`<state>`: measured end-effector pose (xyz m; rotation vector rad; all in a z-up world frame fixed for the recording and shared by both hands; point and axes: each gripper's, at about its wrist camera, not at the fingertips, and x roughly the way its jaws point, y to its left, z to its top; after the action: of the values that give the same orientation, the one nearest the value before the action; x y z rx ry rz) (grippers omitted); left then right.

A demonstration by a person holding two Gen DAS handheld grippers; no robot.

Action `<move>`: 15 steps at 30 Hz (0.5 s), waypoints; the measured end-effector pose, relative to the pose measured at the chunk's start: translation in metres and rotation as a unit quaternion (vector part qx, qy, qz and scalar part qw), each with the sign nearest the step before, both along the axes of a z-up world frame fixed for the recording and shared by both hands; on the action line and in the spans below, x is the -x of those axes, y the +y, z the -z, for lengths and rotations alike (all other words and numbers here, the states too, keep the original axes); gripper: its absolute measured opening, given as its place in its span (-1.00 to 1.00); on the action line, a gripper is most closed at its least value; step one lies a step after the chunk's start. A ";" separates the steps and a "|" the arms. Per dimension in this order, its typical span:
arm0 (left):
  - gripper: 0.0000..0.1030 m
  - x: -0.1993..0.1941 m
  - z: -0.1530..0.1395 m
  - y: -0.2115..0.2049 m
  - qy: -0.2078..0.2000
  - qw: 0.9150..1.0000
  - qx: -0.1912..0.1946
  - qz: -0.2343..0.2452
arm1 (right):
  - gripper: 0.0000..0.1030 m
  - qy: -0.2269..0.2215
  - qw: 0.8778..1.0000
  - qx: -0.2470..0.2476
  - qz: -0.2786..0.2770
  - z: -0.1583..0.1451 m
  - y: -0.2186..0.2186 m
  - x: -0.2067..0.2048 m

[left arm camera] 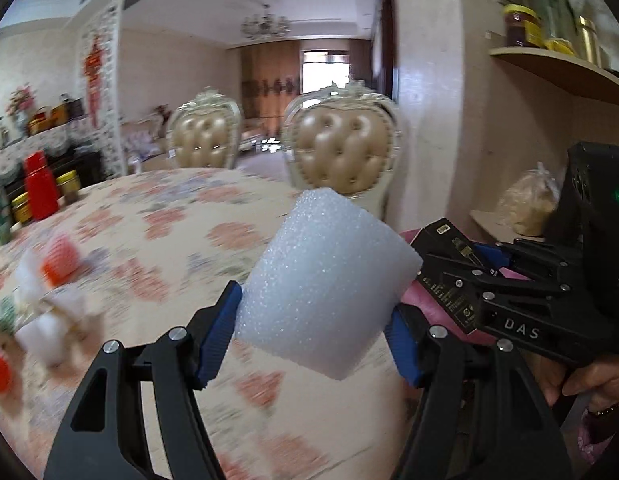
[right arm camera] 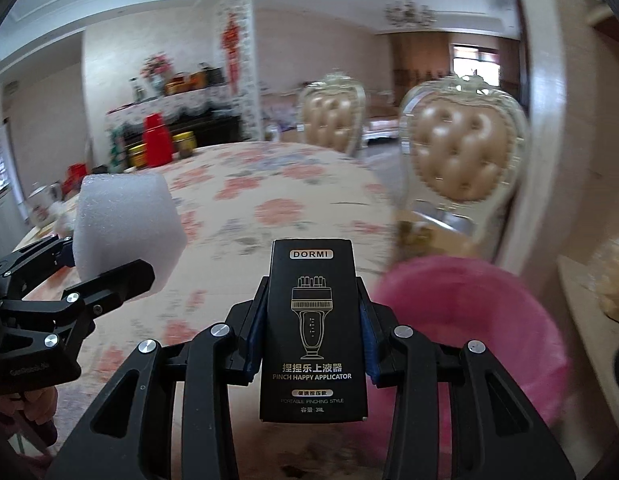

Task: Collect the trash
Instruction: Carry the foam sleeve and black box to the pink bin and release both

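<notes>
Gripping a white foam block (left arm camera: 327, 280) between its 2 blue pads, your left claw (left arm camera: 313, 340) holds it above the flowered worktop (left arm camera: 181, 216). Your right claw (right arm camera: 311, 340) is clamped on a black box (right arm camera: 313, 332) marked DORMI, held upright just beside a pink bin (right arm camera: 481, 320). More blurred scraps (left arm camera: 49, 300) lie on the worktop's left side.

Two chairs (left arm camera: 203, 136) (left arm camera: 343, 148), one bin (right arm camera: 469, 320)
</notes>
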<state>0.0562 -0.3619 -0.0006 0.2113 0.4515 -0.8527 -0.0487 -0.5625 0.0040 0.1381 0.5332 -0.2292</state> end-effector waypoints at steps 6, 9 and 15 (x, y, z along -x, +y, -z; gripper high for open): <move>0.27 0.008 0.008 -0.062 0.009 0.999 0.003 0.047 | -0.25 -0.001 0.998 0.008 0.069 0.008 -0.054 0.027; 0.27 0.009 0.015 -0.086 0.018 0.998 0.003 0.063 | -0.25 0.000 0.995 0.009 0.098 0.013 -0.079 0.035; 0.28 0.005 0.031 -0.138 0.022 0.995 -0.002 0.094 | -0.25 0.011 0.991 0.003 0.136 0.030 -0.115 0.039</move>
<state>0.0512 -0.4995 -0.0313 0.2417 0.4797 -1.0415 -0.0882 -0.6777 -0.0259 0.2026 0.5359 -0.4981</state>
